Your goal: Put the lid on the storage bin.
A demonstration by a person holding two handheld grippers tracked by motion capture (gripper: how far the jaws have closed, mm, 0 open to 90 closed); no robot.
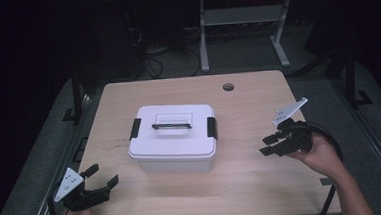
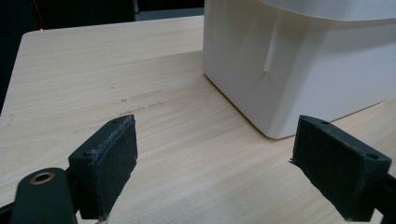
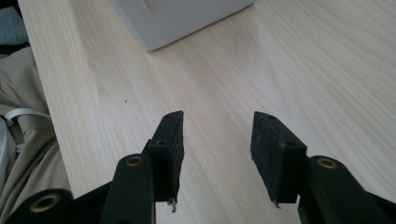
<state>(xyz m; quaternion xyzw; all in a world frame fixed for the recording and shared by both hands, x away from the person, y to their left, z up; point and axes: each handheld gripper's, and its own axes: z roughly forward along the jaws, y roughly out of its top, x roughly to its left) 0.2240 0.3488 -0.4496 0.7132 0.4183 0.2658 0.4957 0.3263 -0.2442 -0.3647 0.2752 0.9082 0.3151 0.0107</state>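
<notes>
A white rectangular plastic storage box (image 1: 173,138) sits lid-on near the middle of the pale wood-grain tabletop (image 1: 253,184). Its long axis runs across the tabletop from side to side. The black bar handle (image 1: 172,124) on the lid lies along that same axis, and a black latch (image 1: 211,127) clips each short end.

The left claw (image 1: 101,175) rests near the box's near-left corner, well apart from it, with its jaws spread wide around nothing; in the left gripper view that corner (image 2: 275,133) stands just beyond the pads. The right claw (image 1: 268,145) hovers off the box's right end, pointing toward it, its jaws parted and empty; in the right gripper view bare wood lies between them.

Beyond the box, a round cable hole (image 1: 228,86) pierces the tabletop's far edge. Behind that stand a grey metal desk frame (image 1: 203,41) and tangled cables (image 1: 150,55) on a dark floor.
</notes>
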